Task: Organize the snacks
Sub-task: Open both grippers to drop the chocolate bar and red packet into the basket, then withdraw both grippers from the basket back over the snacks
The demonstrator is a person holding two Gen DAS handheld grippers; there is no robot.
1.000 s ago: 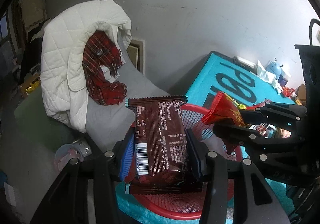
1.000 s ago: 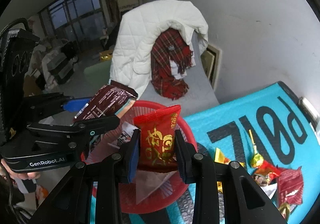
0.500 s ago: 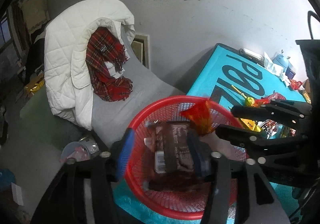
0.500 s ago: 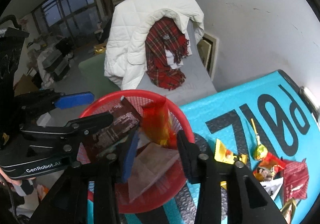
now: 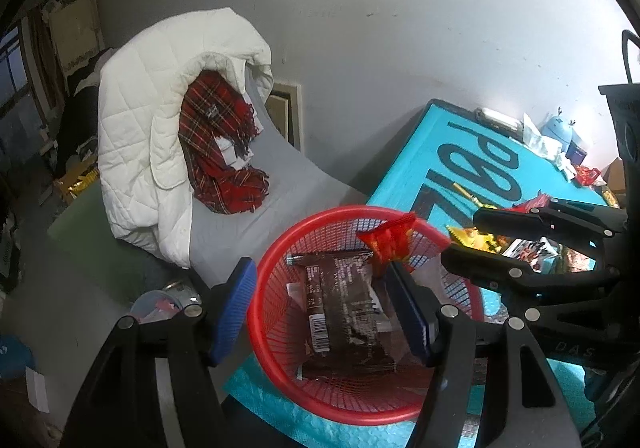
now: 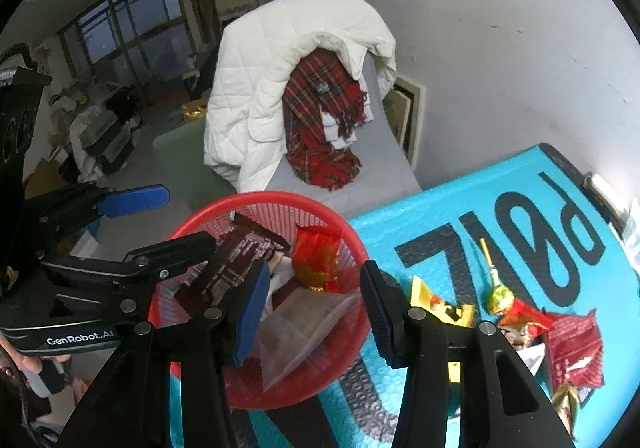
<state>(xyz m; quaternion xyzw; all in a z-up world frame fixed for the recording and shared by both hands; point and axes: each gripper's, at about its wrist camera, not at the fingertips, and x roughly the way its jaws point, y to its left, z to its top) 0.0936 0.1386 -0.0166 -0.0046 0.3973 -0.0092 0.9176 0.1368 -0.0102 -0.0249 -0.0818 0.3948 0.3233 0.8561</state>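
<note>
A red mesh basket [image 5: 276,260] [image 6: 208,216] sits on the near corner of a teal mat. A dark brown snack bar [image 5: 344,312] [image 6: 232,268] lies inside it, next to a small red snack packet [image 5: 390,244] [image 6: 316,260] and a pale translucent packet [image 6: 308,332]. My left gripper [image 5: 324,312] hangs open and empty over the basket. My right gripper [image 6: 312,316] is open and empty above the basket's right side. More loose snacks [image 6: 520,324] lie on the mat to the right.
The teal mat [image 6: 520,208] with black letters covers the table. A grey chair holds a white quilted jacket [image 5: 160,136] and a red plaid scarf [image 5: 216,152] behind the basket. A small bin [image 5: 160,304] stands on the floor at left. Clutter [image 5: 560,140] lines the table's far edge.
Both grippers opened. The brown bar dropped from the left gripper and the red packet from the right gripper into the basket, and both grippers rose and drew back a little.
</note>
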